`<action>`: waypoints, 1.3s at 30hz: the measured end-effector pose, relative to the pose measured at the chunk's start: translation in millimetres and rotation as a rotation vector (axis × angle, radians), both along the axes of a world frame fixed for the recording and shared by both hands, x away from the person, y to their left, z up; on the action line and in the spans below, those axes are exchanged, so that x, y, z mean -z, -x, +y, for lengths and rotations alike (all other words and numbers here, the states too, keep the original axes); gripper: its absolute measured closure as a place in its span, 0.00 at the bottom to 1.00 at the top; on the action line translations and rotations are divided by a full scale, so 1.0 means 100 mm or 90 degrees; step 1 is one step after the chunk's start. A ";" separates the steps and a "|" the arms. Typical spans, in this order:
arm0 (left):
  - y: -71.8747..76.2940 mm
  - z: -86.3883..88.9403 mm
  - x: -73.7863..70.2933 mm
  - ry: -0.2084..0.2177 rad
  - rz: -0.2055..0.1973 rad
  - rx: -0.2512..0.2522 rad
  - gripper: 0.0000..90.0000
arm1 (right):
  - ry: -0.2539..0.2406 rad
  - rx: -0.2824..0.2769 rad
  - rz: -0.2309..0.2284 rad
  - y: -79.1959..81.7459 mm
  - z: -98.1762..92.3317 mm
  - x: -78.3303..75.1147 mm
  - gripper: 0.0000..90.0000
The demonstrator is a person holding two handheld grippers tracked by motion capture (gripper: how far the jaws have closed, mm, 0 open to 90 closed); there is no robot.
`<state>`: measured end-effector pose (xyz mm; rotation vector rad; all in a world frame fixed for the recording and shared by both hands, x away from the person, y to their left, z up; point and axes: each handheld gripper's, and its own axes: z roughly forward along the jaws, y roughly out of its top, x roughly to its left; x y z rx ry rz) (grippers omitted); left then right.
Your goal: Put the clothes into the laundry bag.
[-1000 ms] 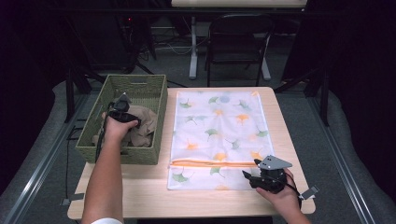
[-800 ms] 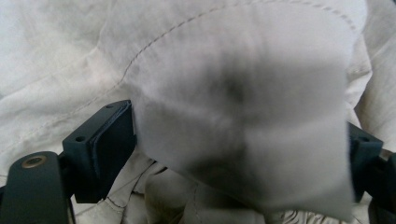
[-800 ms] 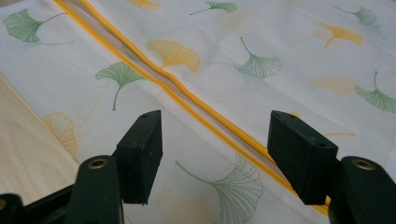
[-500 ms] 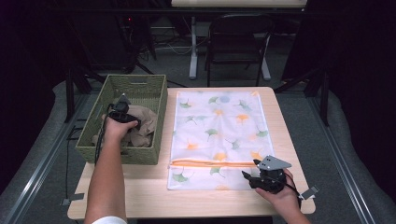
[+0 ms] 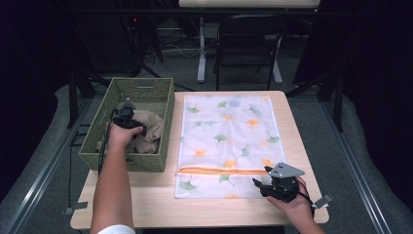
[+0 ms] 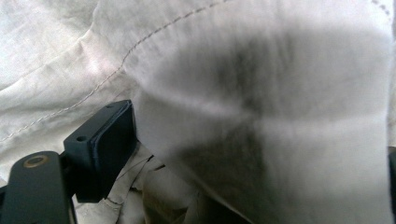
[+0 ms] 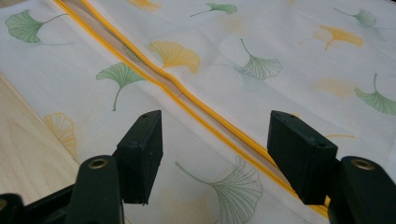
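Note:
A beige cloth (image 5: 148,131) lies crumpled in a green woven basket (image 5: 141,84) at the table's left. My left gripper (image 5: 125,113) is down in the basket on that cloth. In the left gripper view its jaws stand wide apart, so my left gripper (image 6: 257,135) is open with a bulge of the cloth (image 6: 70,46) between them. A white bag with a ginkgo leaf print (image 5: 226,131) lies flat beside the basket, with an orange zipper (image 5: 219,170) across its near end. My right gripper (image 5: 259,183) hovers open at the bag's near right corner. Its jaws straddle the zipper (image 7: 187,98) of the bag (image 7: 280,46).
The wooden table (image 5: 146,195) has bare strips along the near edge and at the right of the bag. A black chair (image 5: 248,34) and a table leg stand beyond the far edge. Dark floor surrounds the table.

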<state>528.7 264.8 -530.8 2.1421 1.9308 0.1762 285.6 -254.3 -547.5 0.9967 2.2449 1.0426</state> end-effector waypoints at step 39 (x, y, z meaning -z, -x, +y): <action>0.05 -0.02 -0.07 0.020 -0.025 0.016 0.58 | -0.007 -0.010 0.000 0.00 0.02 0.01 0.41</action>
